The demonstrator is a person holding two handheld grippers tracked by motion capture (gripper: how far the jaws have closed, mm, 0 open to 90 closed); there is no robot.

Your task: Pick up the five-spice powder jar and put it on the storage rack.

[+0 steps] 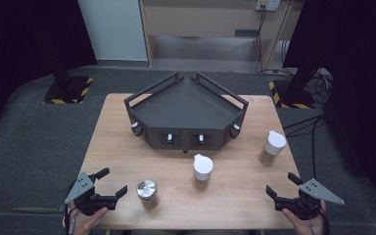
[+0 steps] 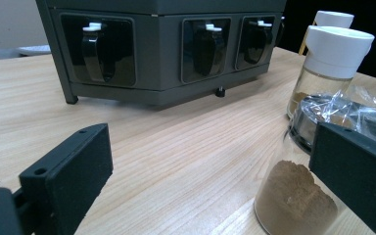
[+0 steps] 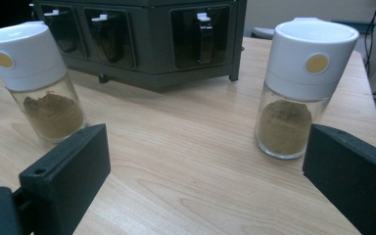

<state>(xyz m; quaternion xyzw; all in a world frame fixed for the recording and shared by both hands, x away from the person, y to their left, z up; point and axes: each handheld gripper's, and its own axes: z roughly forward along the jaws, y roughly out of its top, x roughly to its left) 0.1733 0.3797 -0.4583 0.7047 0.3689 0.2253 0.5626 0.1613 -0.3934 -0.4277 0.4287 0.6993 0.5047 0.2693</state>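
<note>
Three glass spice jars of brown powder stand on the wooden table. One has a foil-covered top and two have white caps. My left gripper is open at the front left, just left of the foil-topped jar, with nothing between its jaws. My right gripper is open at the front right. In the right gripper view, the gripper looks between the two white-capped jars, both farther off and apart from it.
A dark angular rack with a flat top tray and white-knobbed front slots stands at the back middle of the table. Black stands with hazard-striped bases sit on the floor beyond the table's far corners.
</note>
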